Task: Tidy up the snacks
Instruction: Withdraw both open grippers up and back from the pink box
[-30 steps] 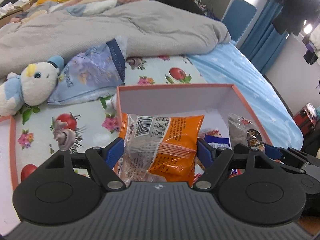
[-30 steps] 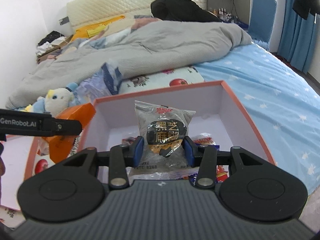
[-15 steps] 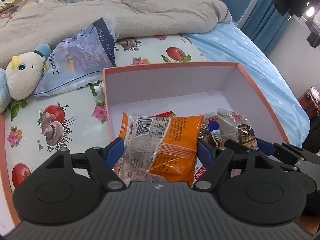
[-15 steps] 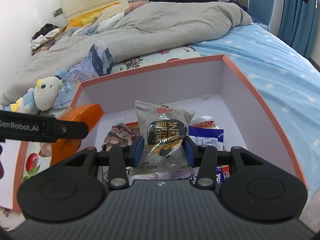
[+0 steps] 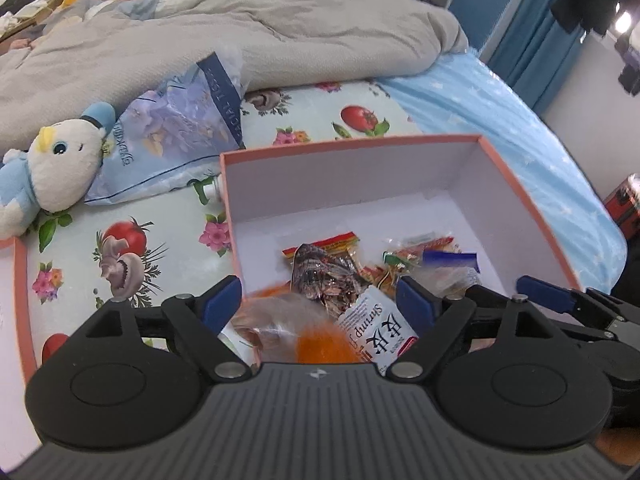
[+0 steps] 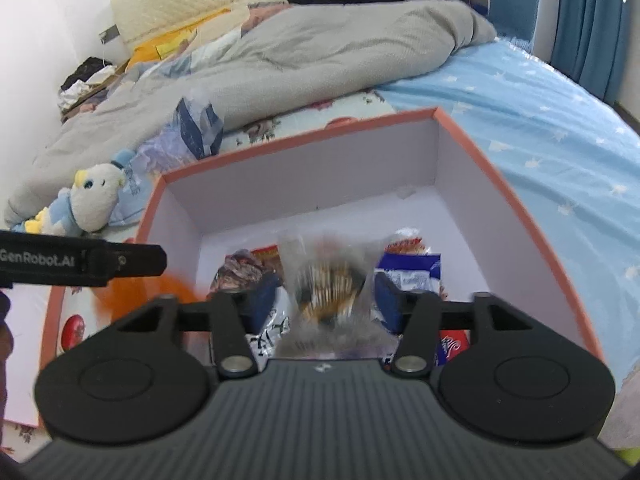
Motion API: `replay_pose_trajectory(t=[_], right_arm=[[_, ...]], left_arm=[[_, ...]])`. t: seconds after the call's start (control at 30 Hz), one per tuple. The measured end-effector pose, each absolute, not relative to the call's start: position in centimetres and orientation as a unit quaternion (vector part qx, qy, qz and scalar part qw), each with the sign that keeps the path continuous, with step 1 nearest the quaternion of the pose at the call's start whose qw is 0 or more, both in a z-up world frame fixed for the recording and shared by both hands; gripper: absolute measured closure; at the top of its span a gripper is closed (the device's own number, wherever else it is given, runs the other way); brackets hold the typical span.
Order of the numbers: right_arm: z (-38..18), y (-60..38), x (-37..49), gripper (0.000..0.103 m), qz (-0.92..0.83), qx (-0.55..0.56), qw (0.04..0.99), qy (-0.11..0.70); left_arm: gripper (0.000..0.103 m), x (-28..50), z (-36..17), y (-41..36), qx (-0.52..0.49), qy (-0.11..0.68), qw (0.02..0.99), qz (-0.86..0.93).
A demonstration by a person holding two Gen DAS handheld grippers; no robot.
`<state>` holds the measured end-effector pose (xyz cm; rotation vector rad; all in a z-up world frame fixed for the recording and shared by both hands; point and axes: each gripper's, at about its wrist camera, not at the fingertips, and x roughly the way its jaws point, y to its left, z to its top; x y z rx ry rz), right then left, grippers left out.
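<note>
Both claws are letting go at the same time over the box (image 5: 352,152), which sits on the bed with its near end full of snack packs. Left claw (image 5: 320,304) is spread wide and opening further, and the orange packet (image 5: 316,344) between its fingers is a blur, so I'd say it's dropping free rather than gripped. Right claw (image 6: 326,296) is opening too, with the clear bag with the dark snack (image 6: 326,280) smeared between its pads. Hard to tell if either pad touches it, but it looks loose to me.

Where stuff is: the earlier snacks are heaped at the near end of the box floor, including a shrimp-flavour pack (image 5: 376,332), a dark crinkly wrapper (image 5: 324,276) and a blue-and-white one (image 6: 412,272). Far half of the box is bare white.

What could go wrong, as I see it:
- Orange packet is right by the left wall of the box. In the right-wrist view the orange blur (image 6: 136,292) even shows outside that wall, so it might catch the rim and slide out onto the fruit-print sheet (image 5: 132,240).
- Everything lands on the same heap, so the pile can tip or bury things, which isn't very "organized".
- The two claws are close together at the near edge, so pulling back carelessly could knock them together or nudge the box.
</note>
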<state>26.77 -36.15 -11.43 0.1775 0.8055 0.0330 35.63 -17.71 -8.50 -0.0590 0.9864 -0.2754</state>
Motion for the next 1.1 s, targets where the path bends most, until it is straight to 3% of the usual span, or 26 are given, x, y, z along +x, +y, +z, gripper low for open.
replay_pose_trajectory(t=[0.73,1.1], right_arm=[[1.6,-33.9,19.3,0.033,0.021,0.073,0.963,0.26],[3.0,-34.3,13.4,0.033,0.007,0.079,0.968,0.237]], left_arm=[[0.009,26.6,5.3,-12.9,-0.07,0.341,0.925,-0.154],[0.009,19.0,7.9,-12.1,-0.074,0.298,0.937,-0.166]])
